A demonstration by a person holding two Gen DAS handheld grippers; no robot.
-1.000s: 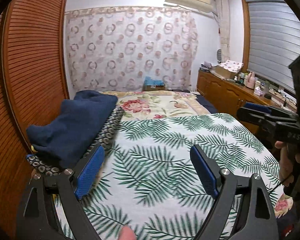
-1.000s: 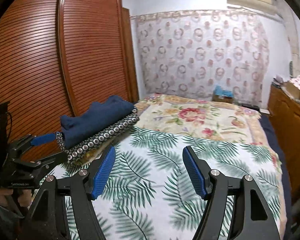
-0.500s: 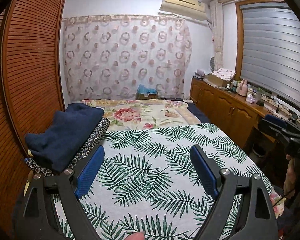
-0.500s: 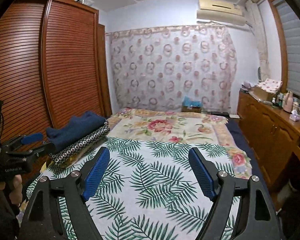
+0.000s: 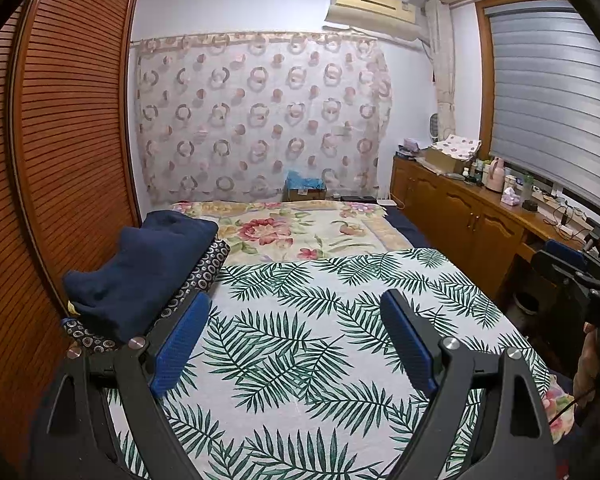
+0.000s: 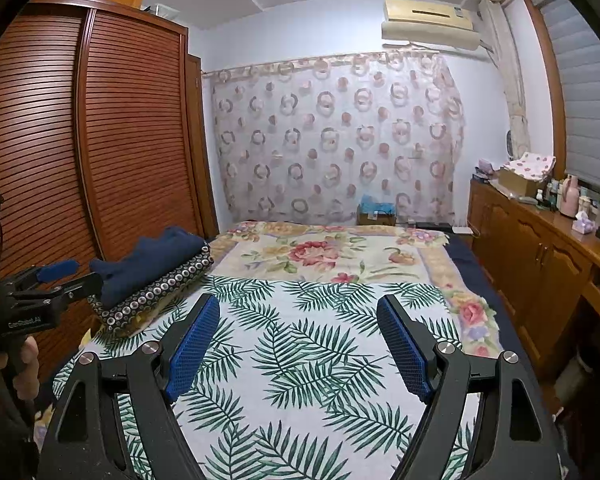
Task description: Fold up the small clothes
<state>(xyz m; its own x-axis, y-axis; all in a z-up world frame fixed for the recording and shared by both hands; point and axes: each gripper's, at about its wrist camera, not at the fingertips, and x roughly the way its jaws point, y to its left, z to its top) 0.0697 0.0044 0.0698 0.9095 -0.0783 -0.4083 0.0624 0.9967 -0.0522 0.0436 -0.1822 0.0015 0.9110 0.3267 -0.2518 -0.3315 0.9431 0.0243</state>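
Two folded garments sit stacked at the bed's left edge beside the wardrobe (image 6: 132,140): a navy garment (image 5: 148,272) on top of a dark ring-patterned garment (image 6: 160,292). They rest at the left edge of the palm-leaf sheet (image 5: 300,340), with a floral blanket (image 6: 320,252) beyond. The left gripper (image 5: 296,340) holds its jaws wide with nothing between them; its body, seen from the right wrist, reads roughly "GenRobot.AI". The right gripper (image 6: 300,344) has just been opening and is empty too. One air conditioner (image 6: 428,24) hangs above one ring-print curtain (image 5: 260,120).

leaf-print cover (image 5: 300,344) open, folded stack (image 5: 148,276) left
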